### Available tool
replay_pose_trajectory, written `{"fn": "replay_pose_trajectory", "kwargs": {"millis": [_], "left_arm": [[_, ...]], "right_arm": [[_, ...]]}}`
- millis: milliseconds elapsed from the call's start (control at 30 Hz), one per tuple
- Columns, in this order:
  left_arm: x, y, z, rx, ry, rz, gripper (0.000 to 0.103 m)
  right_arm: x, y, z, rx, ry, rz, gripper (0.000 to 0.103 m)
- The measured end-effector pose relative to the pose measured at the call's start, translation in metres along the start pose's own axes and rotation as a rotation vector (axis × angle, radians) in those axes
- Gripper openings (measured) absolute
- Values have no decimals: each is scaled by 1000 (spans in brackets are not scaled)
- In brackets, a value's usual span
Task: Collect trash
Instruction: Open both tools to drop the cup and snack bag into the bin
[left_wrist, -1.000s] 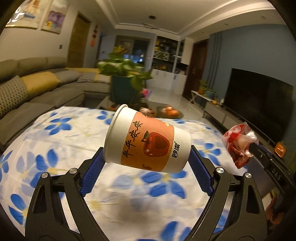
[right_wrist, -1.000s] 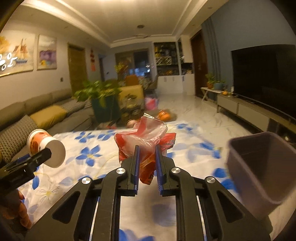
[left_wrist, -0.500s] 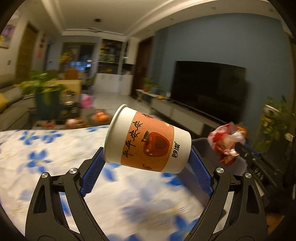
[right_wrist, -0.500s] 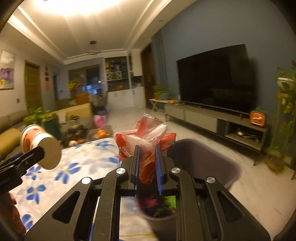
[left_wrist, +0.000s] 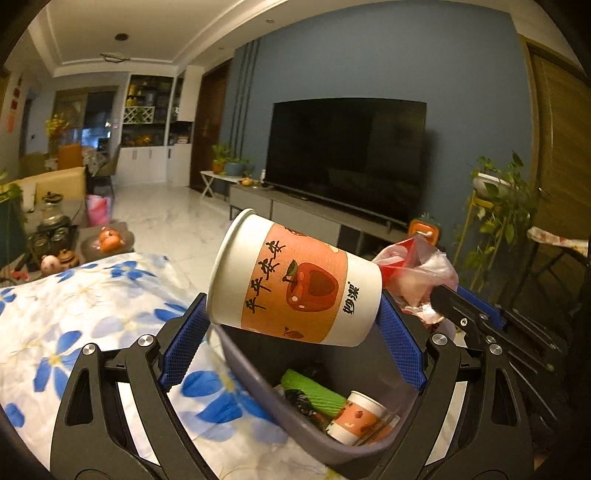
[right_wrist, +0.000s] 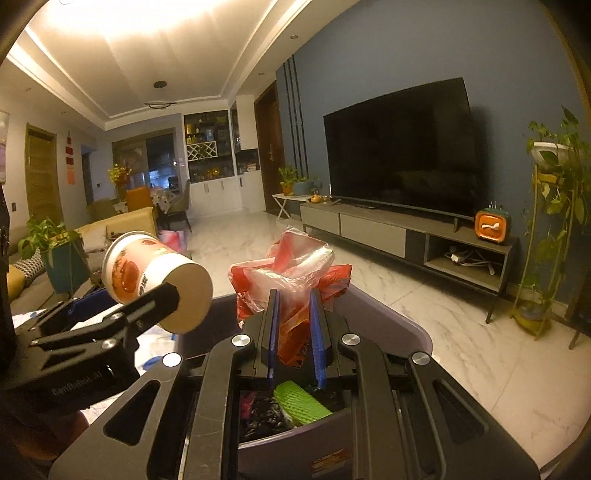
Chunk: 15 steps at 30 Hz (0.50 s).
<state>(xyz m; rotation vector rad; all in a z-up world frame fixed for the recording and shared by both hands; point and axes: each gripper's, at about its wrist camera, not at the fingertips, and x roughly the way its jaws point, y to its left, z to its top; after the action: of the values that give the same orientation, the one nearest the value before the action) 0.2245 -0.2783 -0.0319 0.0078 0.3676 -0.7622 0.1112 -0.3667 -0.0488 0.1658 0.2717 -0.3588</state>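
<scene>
At the left of the left-wrist view the floral tablecloth (left_wrist: 74, 295) has slid off toward the lower left corner; a second ago it filled everything beneath me. At centre my left gripper (left_wrist: 291, 325) grips the paper cup (left_wrist: 295, 288) lying sideways, rim to one blue pad and base to the other. Below it, lower centre-right, the grey trash bin (left_wrist: 258, 384) has come into view, with a second paper cup (left_wrist: 356, 417) and a green ribbed wrapper (left_wrist: 314, 393) already inside. To the right, my right gripper (right_wrist: 293, 325) pinches the crumpled red plastic bag (right_wrist: 291, 266) with narrow fingers, directly above the bin's opening. I judge both pieces are now positioned to drop; letting go is what remains.
</scene>
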Motion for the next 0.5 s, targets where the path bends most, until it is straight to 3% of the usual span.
{"fn": "replay_pose_trajectory", "kwargs": {"millis": [100, 267, 400, 500], "left_arm": [[14, 2, -4, -11, 25, -53, 88], [26, 12, -12, -54, 75, -70, 90], [25, 22, -16, -82, 83, -56, 93], [22, 26, -15, -99, 81, -46, 93]], "right_arm": [[3, 2, -2, 5, 12, -4, 17], [15, -1, -5, 15, 43, 17, 18], [22, 3, -6, 15, 64, 34, 46], [22, 3, -5, 10, 66, 27, 49]]}}
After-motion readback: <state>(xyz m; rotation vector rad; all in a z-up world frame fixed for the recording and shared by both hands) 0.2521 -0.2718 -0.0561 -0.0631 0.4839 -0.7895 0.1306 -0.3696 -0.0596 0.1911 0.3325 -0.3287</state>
